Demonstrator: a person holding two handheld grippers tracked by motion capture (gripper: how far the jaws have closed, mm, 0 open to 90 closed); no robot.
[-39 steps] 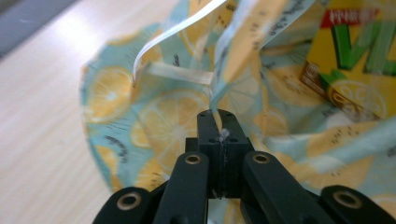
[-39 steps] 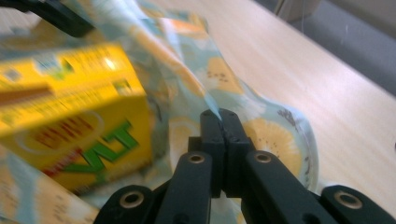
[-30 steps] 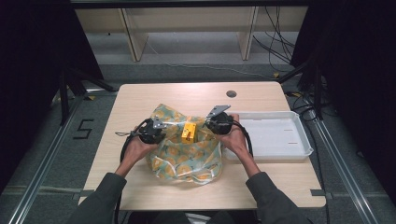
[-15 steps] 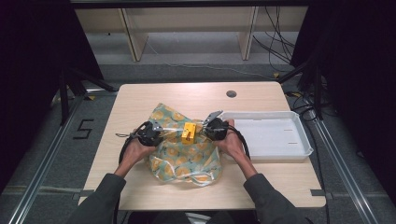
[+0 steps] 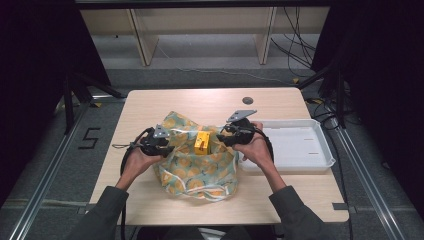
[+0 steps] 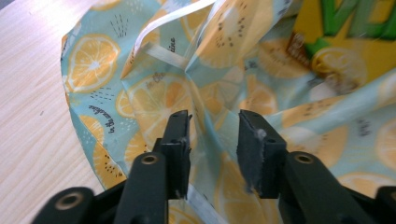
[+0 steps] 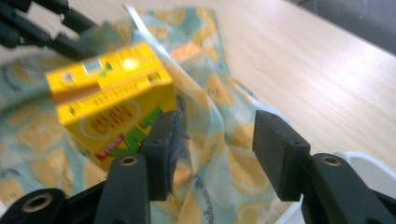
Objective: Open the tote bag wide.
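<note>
A teal bag printed with lemon slices (image 5: 200, 172) lies on the table, with a yellow carton (image 5: 201, 142) standing in its open mouth. My left gripper (image 5: 167, 147) is at the bag's left edge and my right gripper (image 5: 224, 139) at its right edge. In the left gripper view the left gripper (image 6: 212, 126) has just been opening; a fold of bag cloth (image 6: 154, 93) stands loose between its jaws. In the right gripper view the right gripper (image 7: 217, 135) has also just been opening over the bag's rim beside the carton (image 7: 112, 102), with its pads off the cloth.
A white tray (image 5: 300, 145) sits on the table's right side, just behind my right hand; its corner (image 7: 355, 163) is near the right gripper. Bare wooden table (image 5: 150, 105) lies beyond the bag. A small round hole (image 5: 247, 100) is at the far edge.
Both hands first drew in toward the carton, then lifted slightly. The bag's rim now sits looser around the carton.
</note>
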